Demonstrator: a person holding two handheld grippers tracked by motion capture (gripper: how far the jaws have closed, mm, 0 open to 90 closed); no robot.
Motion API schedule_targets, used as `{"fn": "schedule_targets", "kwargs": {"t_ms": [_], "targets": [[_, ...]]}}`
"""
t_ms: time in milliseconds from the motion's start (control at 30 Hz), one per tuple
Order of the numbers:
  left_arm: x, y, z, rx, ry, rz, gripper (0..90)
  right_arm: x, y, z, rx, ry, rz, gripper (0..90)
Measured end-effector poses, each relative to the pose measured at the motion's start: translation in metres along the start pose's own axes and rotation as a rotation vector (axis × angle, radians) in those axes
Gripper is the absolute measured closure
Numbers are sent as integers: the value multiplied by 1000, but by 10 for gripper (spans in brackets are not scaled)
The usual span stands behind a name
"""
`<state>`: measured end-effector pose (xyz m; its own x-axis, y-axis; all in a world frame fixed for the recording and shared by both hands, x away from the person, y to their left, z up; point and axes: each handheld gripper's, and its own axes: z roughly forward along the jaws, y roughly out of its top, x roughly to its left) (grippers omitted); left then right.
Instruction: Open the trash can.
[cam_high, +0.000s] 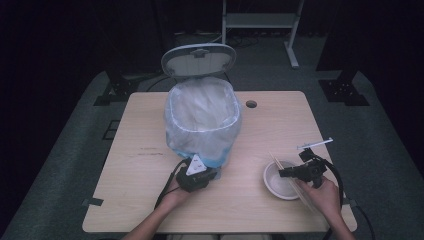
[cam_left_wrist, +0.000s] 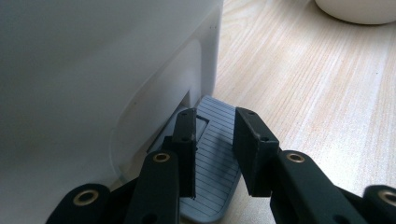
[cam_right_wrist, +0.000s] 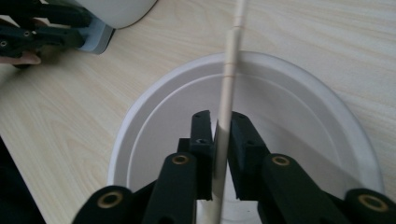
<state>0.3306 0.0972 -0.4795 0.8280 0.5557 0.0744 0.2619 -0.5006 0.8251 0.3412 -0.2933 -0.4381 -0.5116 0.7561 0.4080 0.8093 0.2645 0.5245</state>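
My left gripper (cam_left_wrist: 212, 154), jaws narrowed, pressed the bin's pedal (cam_left_wrist: 212, 163); my right gripper (cam_right_wrist: 220, 149) pinched chopsticks (cam_right_wrist: 229, 79) over the bowl (cam_right_wrist: 299, 102).

High view above the table (cam_high: 150, 210), both tool views close, low; shared, perhaps, the bowl (cam_right_wrist: 299, 102).

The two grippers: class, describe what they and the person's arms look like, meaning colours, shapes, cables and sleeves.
Both grippers are black. The left gripper carries a pale grey three-cornered plate on top, and a black cable trails from it. The right gripper also trails a black cable that loops beside the wrist. Seen close, each has two flat black jaws on jointed black links with brass-coloured rivets. The forearms are bare, with no sleeves in sight.
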Motion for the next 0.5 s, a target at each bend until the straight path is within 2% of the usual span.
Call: {"fn": "schedule_targets", "kwargs": {"t_ms": [333,500], "targets": [[0,0,0,3,0,-1,701,3,-2,-5,5,24,-15,843],[0,0,0,2,0,-2,700,10,0,-14,-12,16,-49,845]]}}
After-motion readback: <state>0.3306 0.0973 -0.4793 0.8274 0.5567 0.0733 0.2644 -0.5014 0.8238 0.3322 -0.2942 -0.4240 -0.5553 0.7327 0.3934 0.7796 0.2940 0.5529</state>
